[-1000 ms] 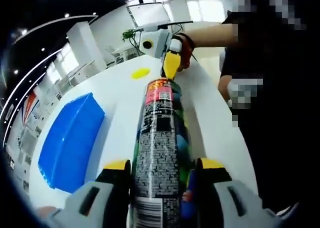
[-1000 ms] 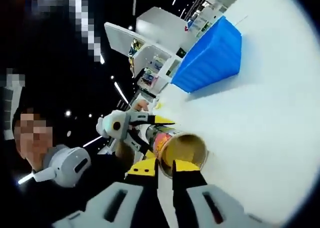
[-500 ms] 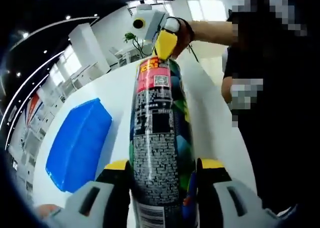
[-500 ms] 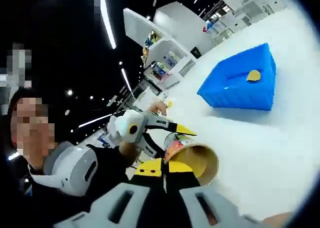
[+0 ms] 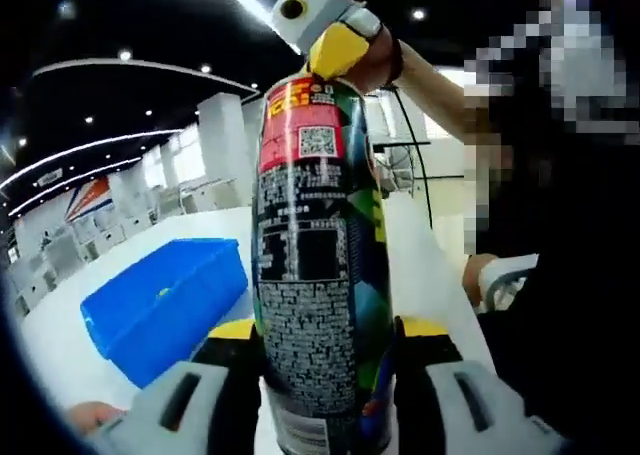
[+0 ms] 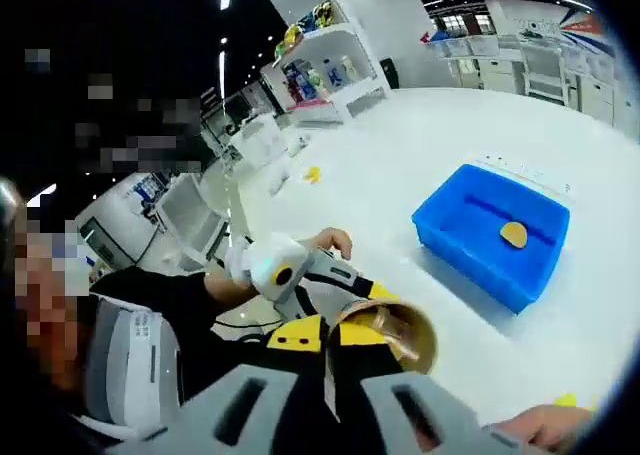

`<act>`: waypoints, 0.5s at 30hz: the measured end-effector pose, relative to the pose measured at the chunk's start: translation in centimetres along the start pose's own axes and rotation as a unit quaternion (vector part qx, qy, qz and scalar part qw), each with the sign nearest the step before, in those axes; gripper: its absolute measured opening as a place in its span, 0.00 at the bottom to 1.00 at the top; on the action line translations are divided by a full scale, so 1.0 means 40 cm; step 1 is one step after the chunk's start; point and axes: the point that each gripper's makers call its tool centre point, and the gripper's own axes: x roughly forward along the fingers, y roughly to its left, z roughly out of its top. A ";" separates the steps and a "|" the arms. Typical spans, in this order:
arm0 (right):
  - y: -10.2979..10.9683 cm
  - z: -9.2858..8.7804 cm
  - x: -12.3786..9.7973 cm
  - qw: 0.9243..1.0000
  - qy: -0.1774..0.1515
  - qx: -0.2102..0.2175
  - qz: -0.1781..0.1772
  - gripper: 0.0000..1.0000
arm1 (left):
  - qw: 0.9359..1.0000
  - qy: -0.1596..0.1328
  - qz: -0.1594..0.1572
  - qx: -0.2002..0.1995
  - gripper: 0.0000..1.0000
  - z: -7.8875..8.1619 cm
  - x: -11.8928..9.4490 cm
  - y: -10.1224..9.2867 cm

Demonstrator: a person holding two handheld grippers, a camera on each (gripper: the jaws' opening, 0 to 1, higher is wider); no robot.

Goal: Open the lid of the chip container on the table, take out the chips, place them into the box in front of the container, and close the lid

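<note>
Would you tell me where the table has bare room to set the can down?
The white table is bare beyond the blue box, and between box and can. By the can's mouth both grippers, left and right, crowd.

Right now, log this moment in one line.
left gripper: shut on chip can | right gripper: at can mouth | blue box: one chip inside

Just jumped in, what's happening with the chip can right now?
The left gripper is clamped around the chip container, lid off and held up off the white table. The right gripper is at its open mouth, jaws nearly closed. One chip already lies in the blue box.
</note>
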 end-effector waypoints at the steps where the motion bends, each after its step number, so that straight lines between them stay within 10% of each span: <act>1: 0.005 0.007 0.007 1.000 0.010 -0.007 -0.006 0.02 | 1.000 -0.015 0.000 -0.009 0.53 0.002 -0.002 -0.001; 15: 0.038 0.055 0.101 0.993 0.096 -0.037 -0.054 0.03 | 0.993 -0.091 -0.030 -0.065 0.53 0.002 -0.007 -0.001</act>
